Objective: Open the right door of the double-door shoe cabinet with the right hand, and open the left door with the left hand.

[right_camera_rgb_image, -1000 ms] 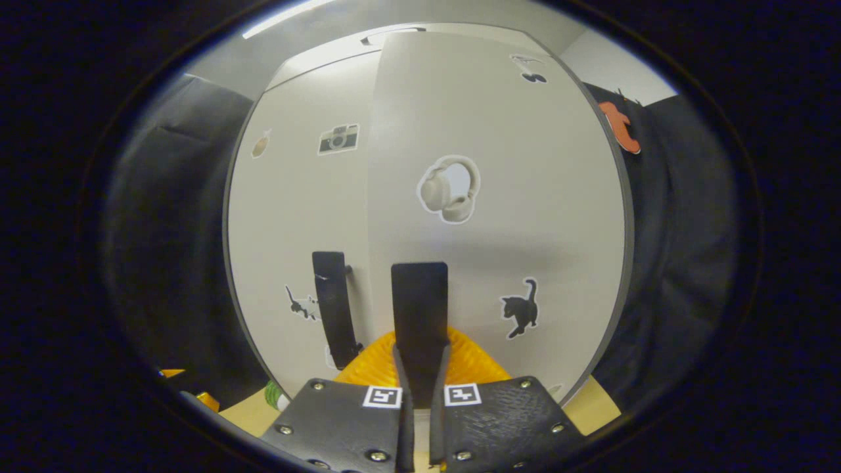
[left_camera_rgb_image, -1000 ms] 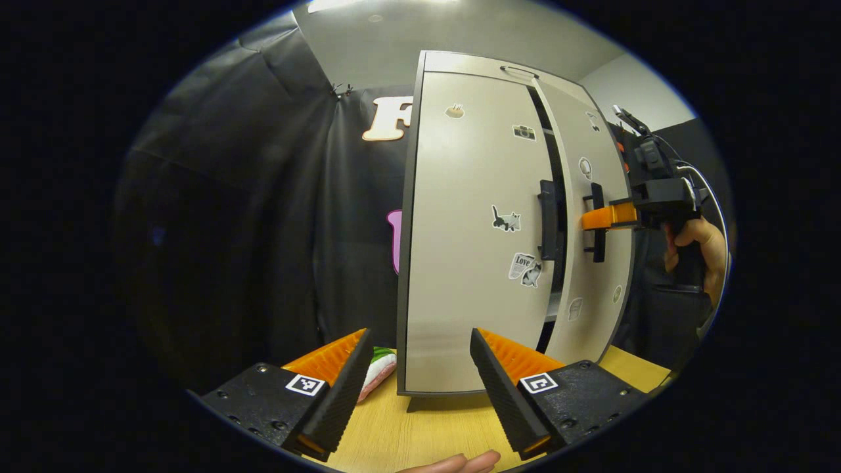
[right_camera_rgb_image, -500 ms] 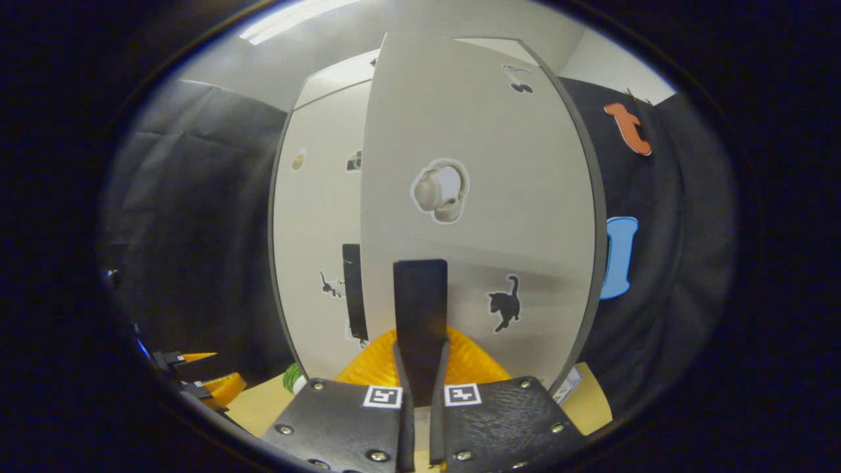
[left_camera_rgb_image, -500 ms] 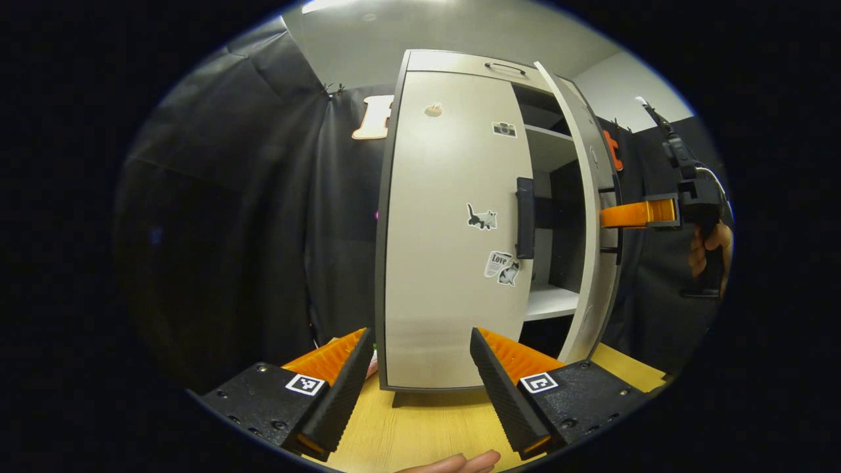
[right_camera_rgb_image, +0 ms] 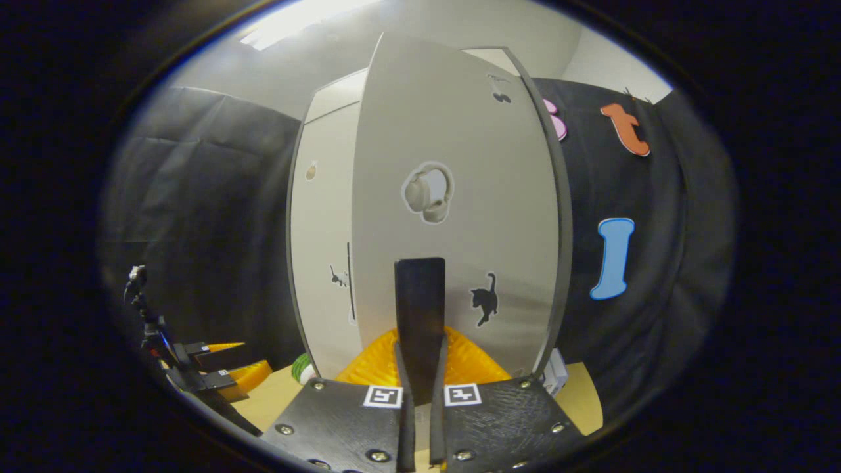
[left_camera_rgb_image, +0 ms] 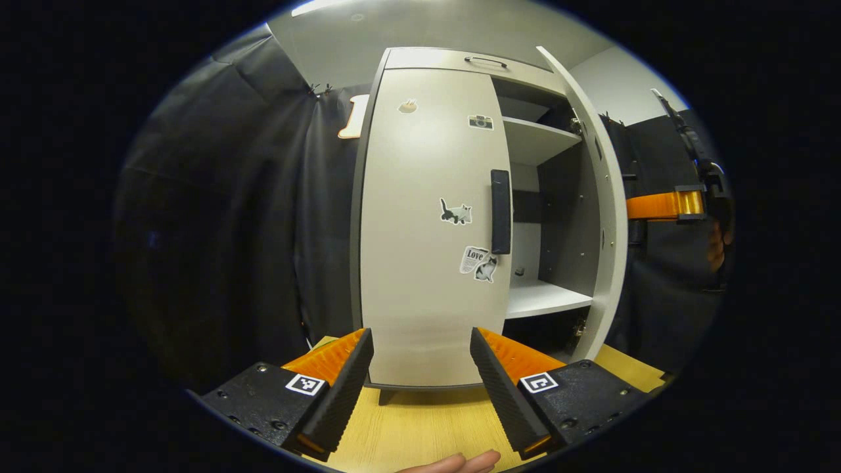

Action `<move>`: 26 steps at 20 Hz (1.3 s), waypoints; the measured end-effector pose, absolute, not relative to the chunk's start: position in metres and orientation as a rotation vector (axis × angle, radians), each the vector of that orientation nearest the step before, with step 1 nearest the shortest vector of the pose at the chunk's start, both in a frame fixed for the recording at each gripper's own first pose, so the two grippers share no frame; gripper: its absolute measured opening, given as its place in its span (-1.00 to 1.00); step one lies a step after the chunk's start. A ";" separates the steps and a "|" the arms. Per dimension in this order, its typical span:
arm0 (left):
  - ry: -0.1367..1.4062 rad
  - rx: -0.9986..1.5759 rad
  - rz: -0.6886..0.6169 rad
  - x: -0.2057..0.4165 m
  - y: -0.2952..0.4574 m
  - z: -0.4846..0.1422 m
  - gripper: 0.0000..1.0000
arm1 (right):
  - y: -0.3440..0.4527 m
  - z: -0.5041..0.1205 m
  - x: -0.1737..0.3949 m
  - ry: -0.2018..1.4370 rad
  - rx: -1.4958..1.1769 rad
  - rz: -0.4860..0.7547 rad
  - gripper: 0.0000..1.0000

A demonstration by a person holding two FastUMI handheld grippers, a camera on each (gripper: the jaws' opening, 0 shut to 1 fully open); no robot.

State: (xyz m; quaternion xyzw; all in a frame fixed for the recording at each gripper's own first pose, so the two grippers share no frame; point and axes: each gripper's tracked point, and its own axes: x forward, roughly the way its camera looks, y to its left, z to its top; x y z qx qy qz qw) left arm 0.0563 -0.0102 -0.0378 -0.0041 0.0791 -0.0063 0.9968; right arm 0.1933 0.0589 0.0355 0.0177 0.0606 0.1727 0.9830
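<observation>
In the left gripper view, the left gripper (left_camera_rgb_image: 420, 368) hovers with fingers spread before the shut left door (left_camera_rgb_image: 427, 223) of the shoe cabinet (left_camera_rgb_image: 460, 60) (standing on the table (left_camera_rgb_image: 427, 427)). In the right gripper view, the right gripper (right_camera_rgb_image: 420, 374) pinches the right door's handle (right_camera_rgb_image: 420, 309), the right door (right_camera_rgb_image: 453, 217) swung open.

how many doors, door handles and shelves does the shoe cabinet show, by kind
doors: 2, left door and right door
door handles: 2, left door handle and right door handle
shelves: 2, upper shelf and lower shelf
total: 6
</observation>
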 end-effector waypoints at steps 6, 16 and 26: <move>0.137 0.004 -0.037 0.058 -0.032 -0.033 0.85 | 0.036 0.037 0.187 0.117 0.031 0.306 -0.83; 0.135 0.009 -0.050 0.057 -0.046 -0.037 0.85 | 0.001 0.041 0.189 0.094 0.005 0.205 -0.85; 0.114 0.012 -0.034 0.056 -0.036 -0.030 0.84 | -0.026 0.043 0.197 0.070 0.052 0.109 -0.87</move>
